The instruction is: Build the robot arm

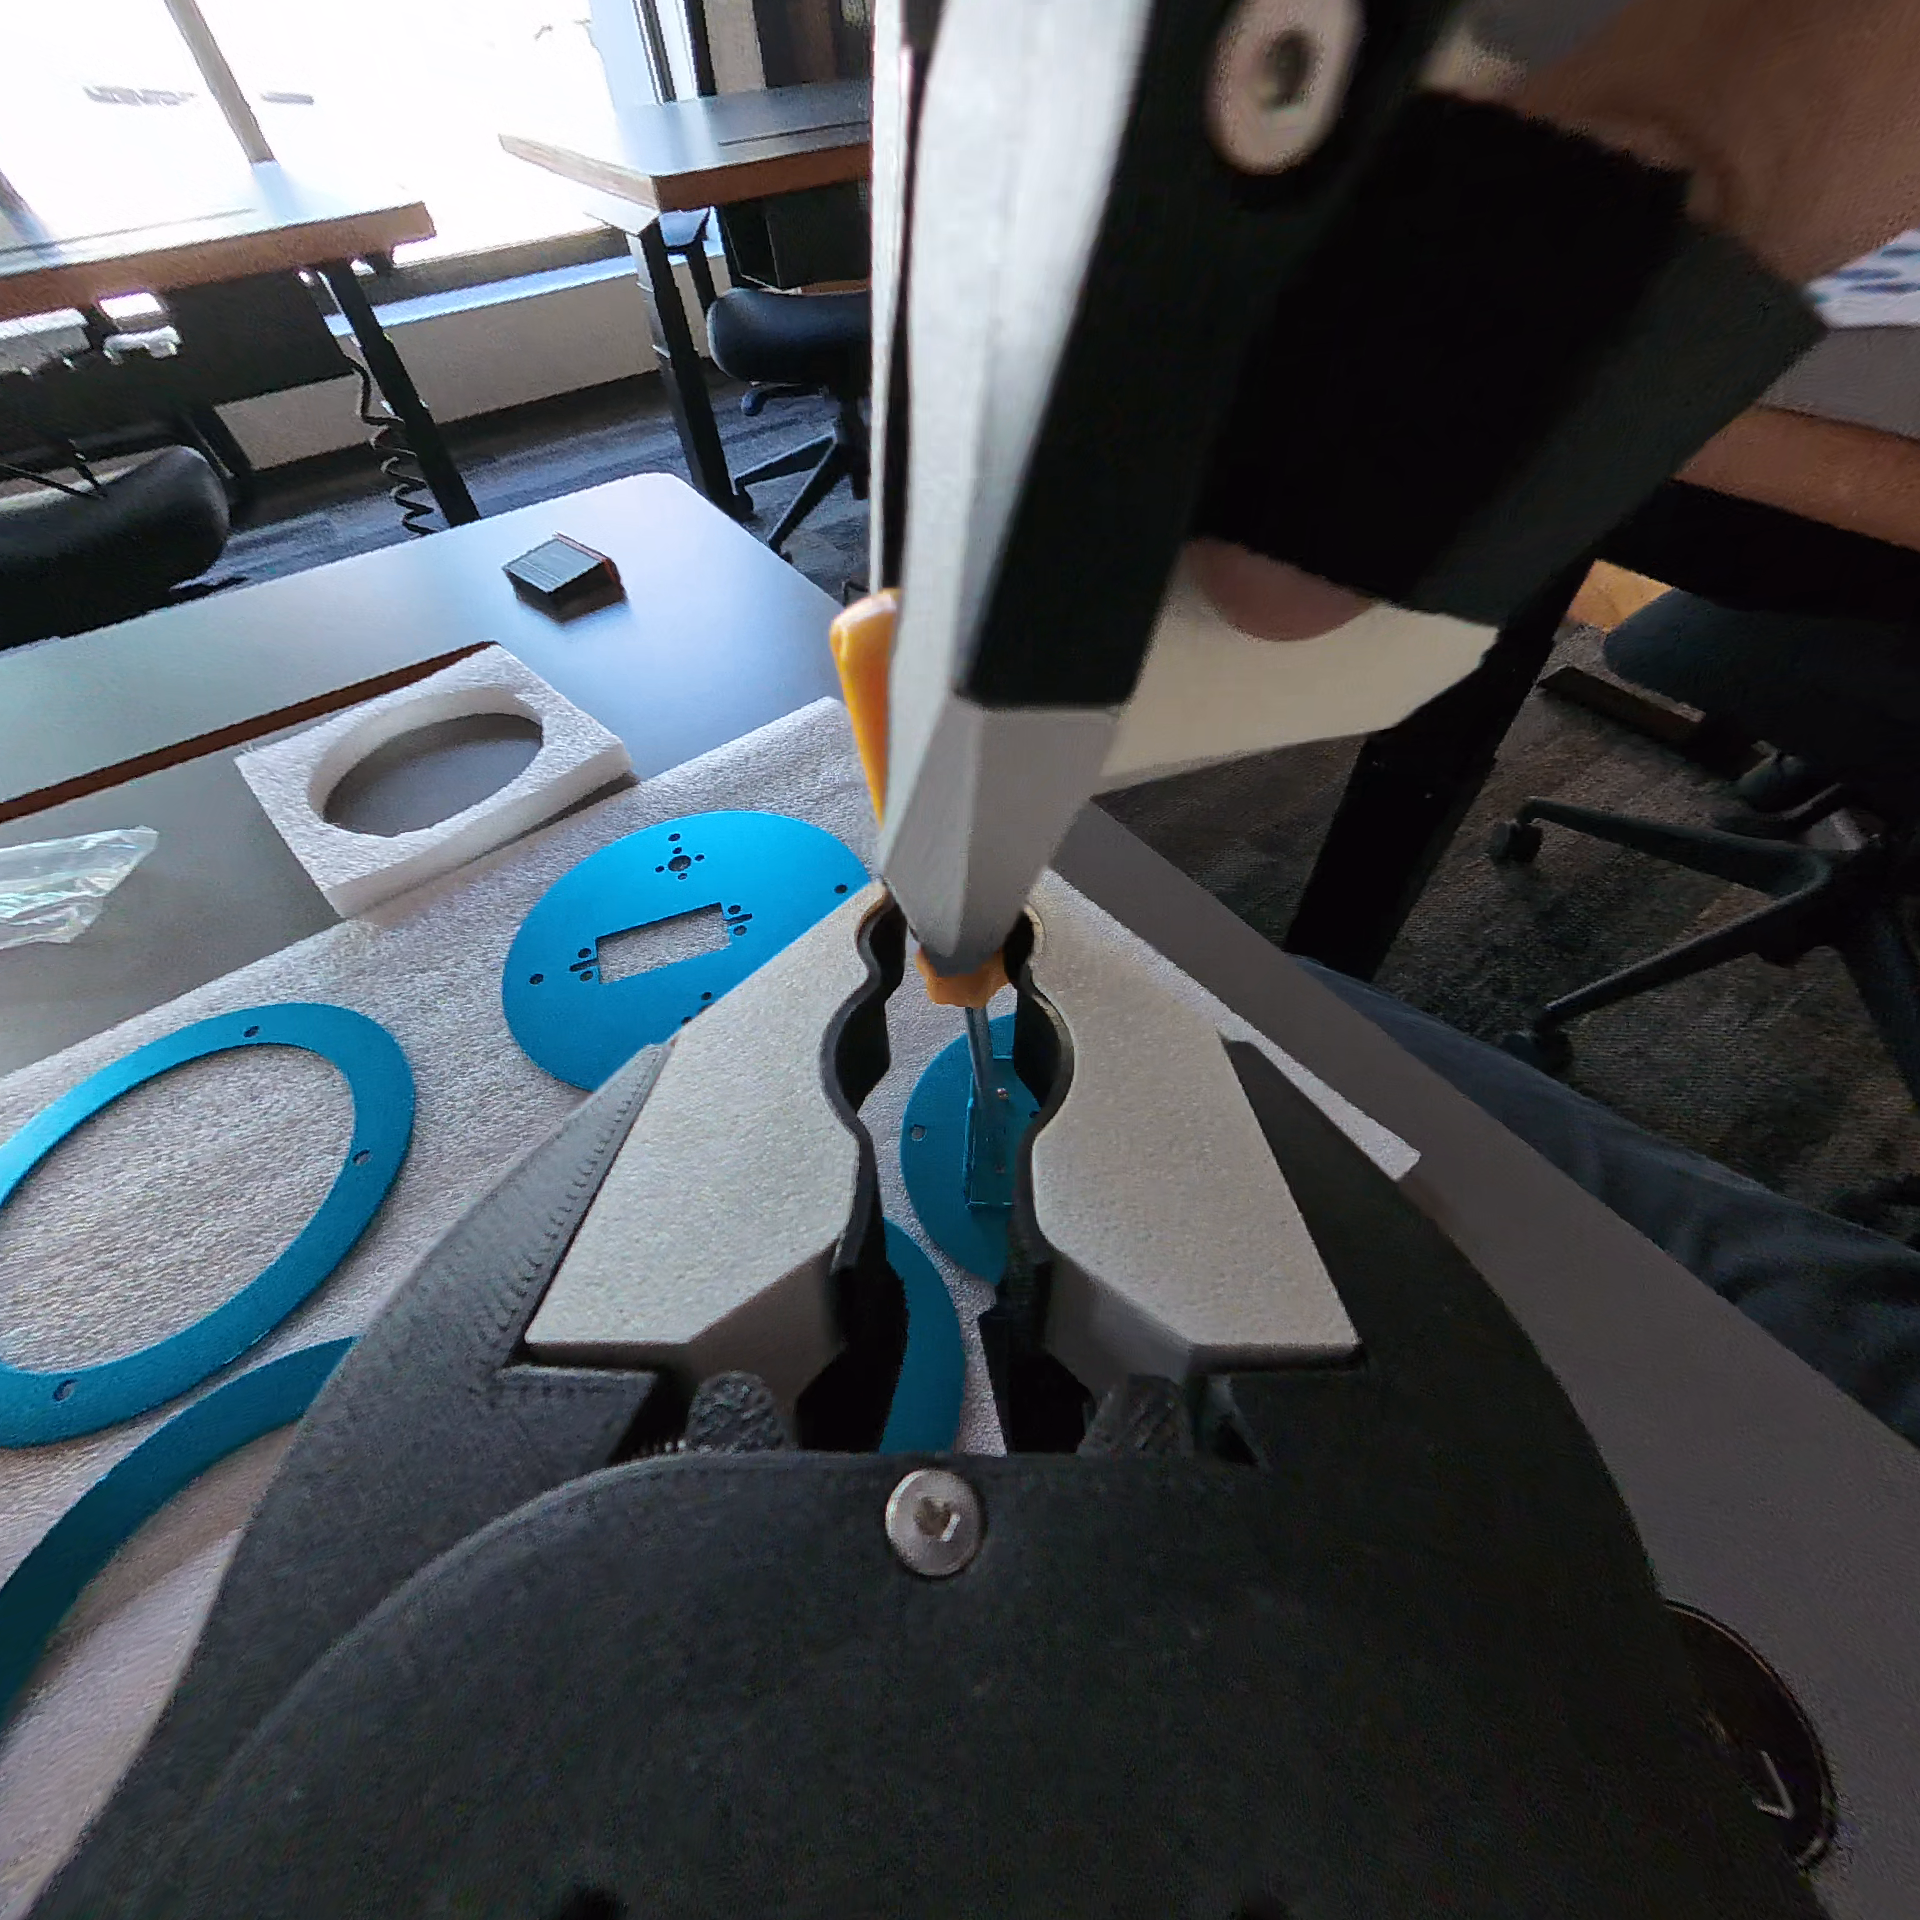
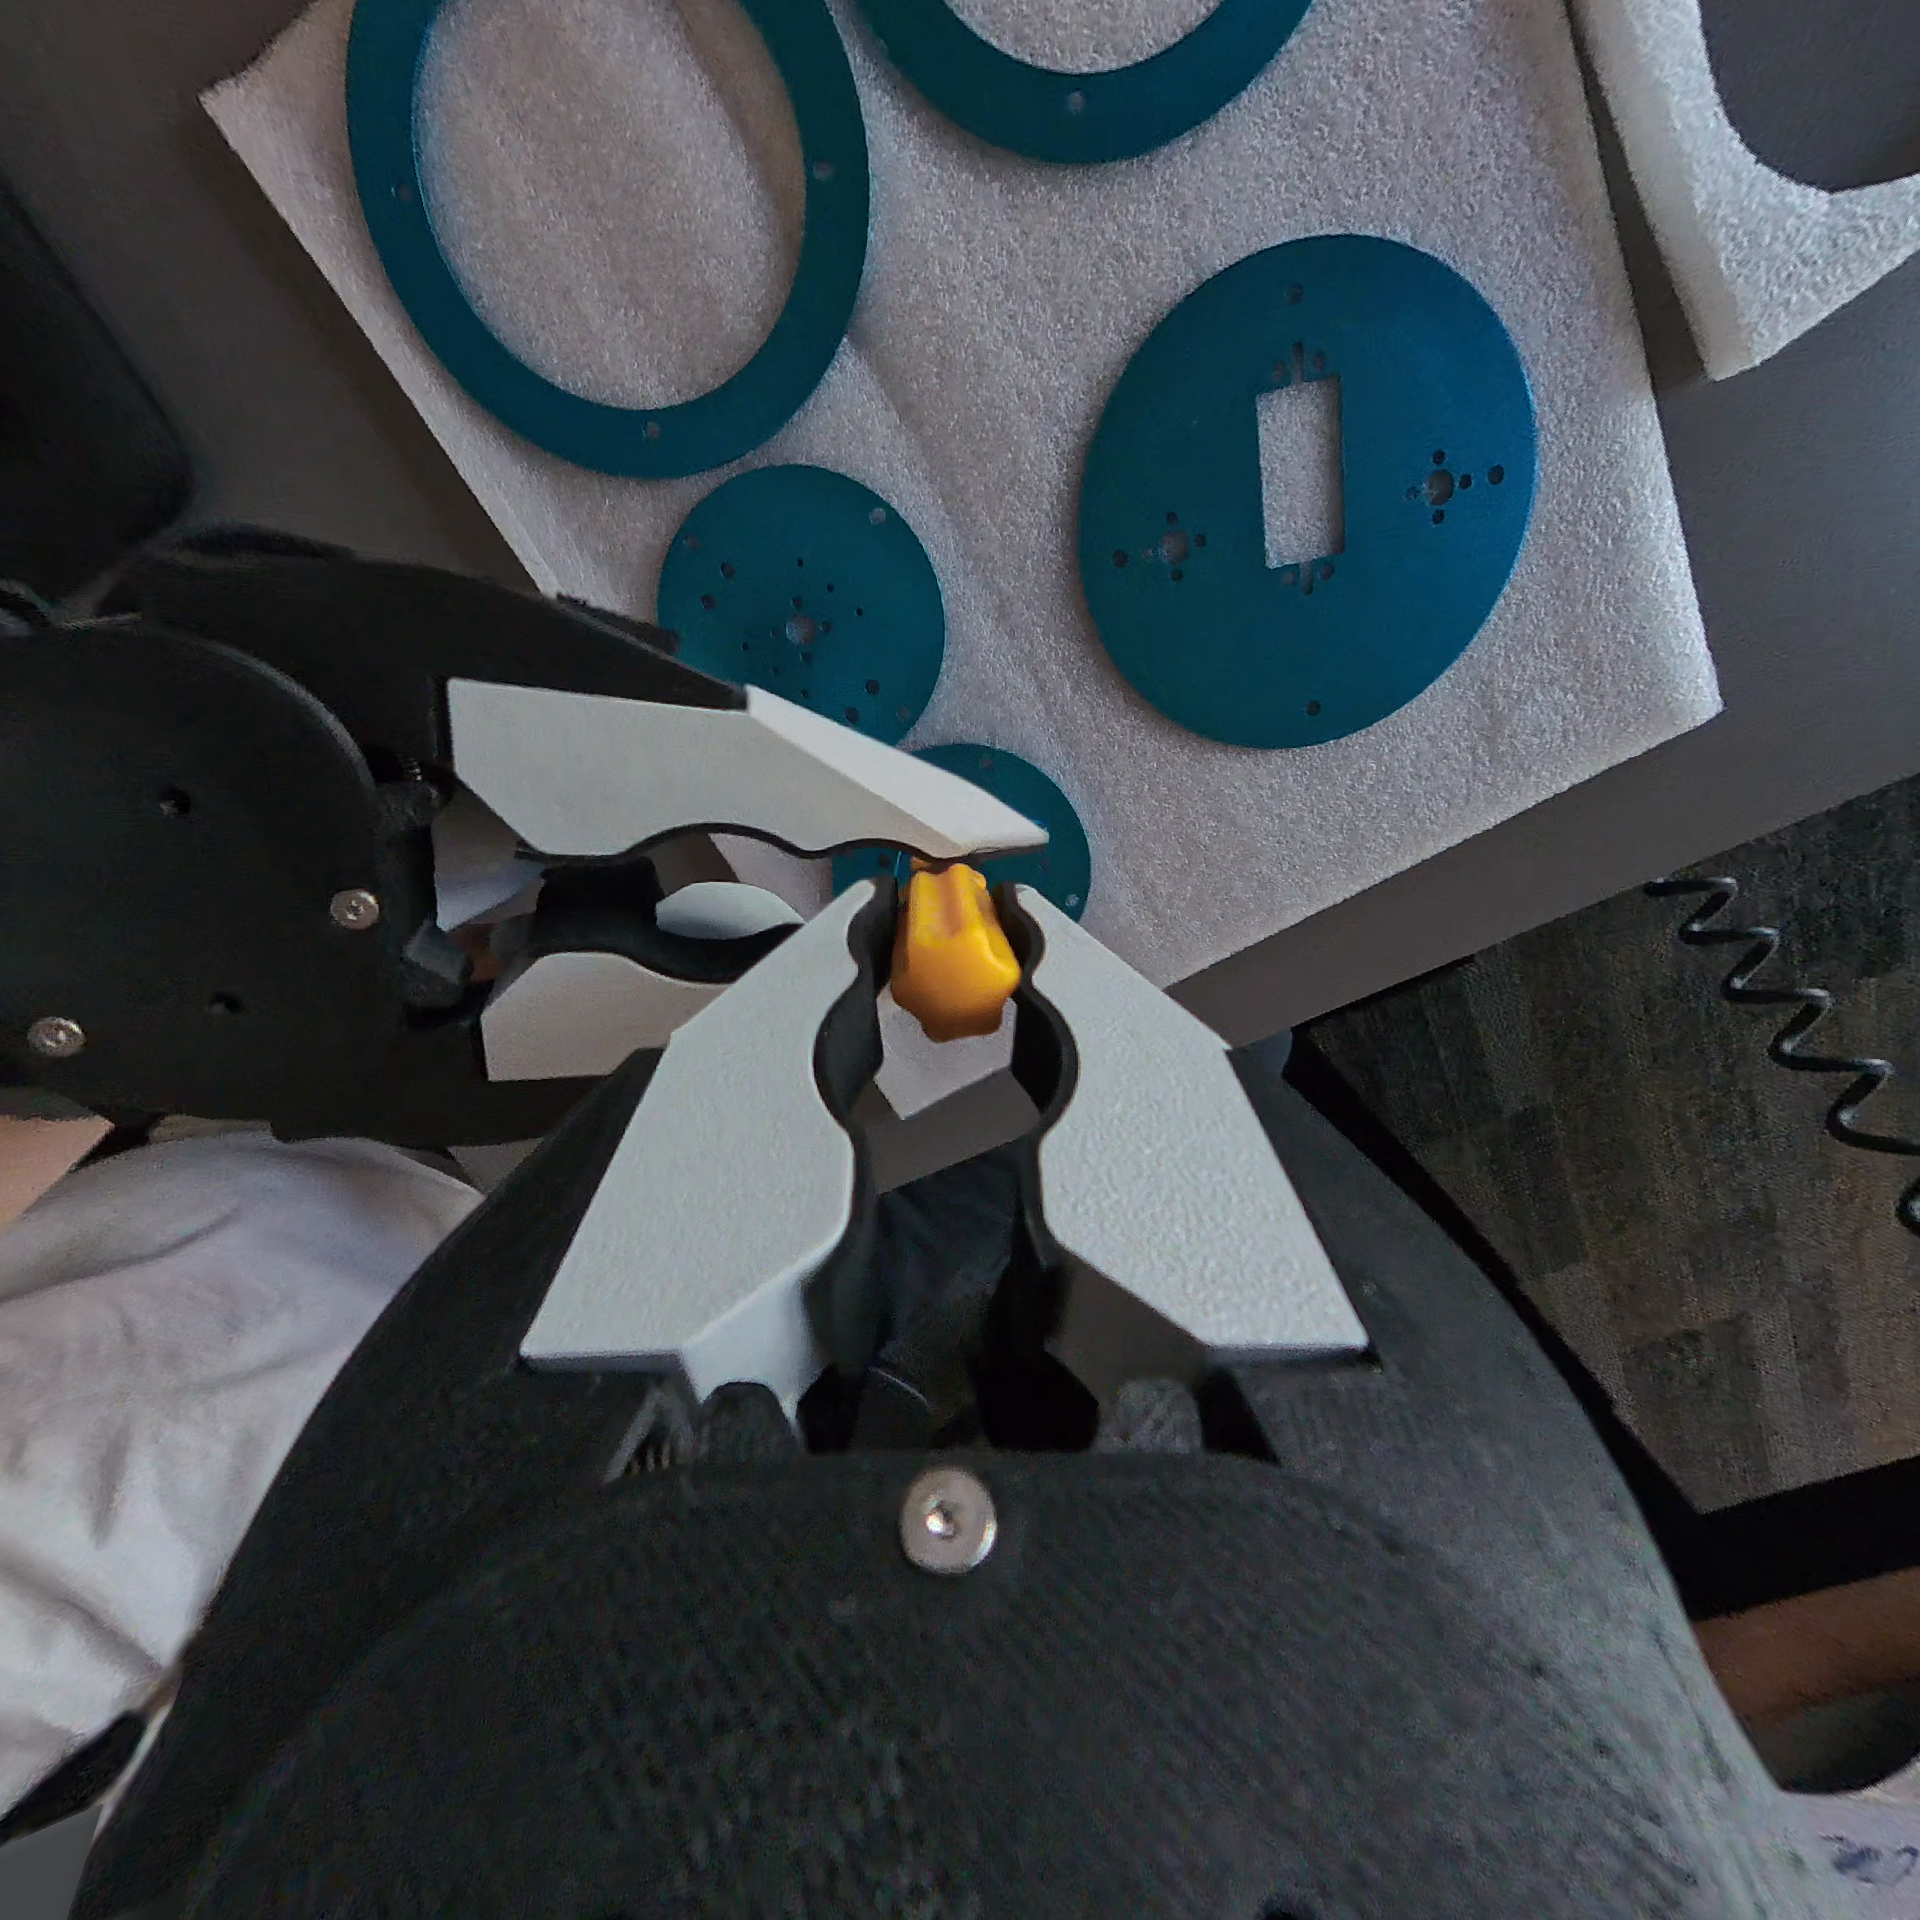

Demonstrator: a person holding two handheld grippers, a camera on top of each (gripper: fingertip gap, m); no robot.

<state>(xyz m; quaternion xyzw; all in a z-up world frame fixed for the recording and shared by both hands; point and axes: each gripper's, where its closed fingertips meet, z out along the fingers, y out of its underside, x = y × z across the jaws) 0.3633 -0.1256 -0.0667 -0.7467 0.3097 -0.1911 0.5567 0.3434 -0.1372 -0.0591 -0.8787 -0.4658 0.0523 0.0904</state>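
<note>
My right gripper [image 2: 945, 904] is shut on the orange handle of a small screwdriver [image 2: 951, 966] and points it down. In the left wrist view its fingers [image 1: 997, 520] come in from above, and the screwdriver's shaft [image 1: 982, 1049] reaches a small blue bracket [image 1: 987, 1153] standing on a small blue disc [image 1: 935, 1164]. My left gripper [image 1: 951, 925] lies low over the foam sheet [image 2: 1039, 364], its jaws a narrow gap apart on either side of the bracket and shaft. Whether they pinch the bracket is hidden. Its upper finger [image 2: 748, 769] covers the bracket in the right wrist view.
On the foam lie two large blue rings [image 2: 836, 229] [image 2: 1081, 114], a large blue disc with a rectangular cutout [image 2: 1195, 623] and a medium drilled disc [image 2: 748, 561]. A foam block with a round hole [image 1: 301, 821], a small black block [image 1: 566, 577] and a plastic bag [image 1: 62, 873] sit on the table. Only a small space, under 4 cm, lies between the two pairs of fingers.
</note>
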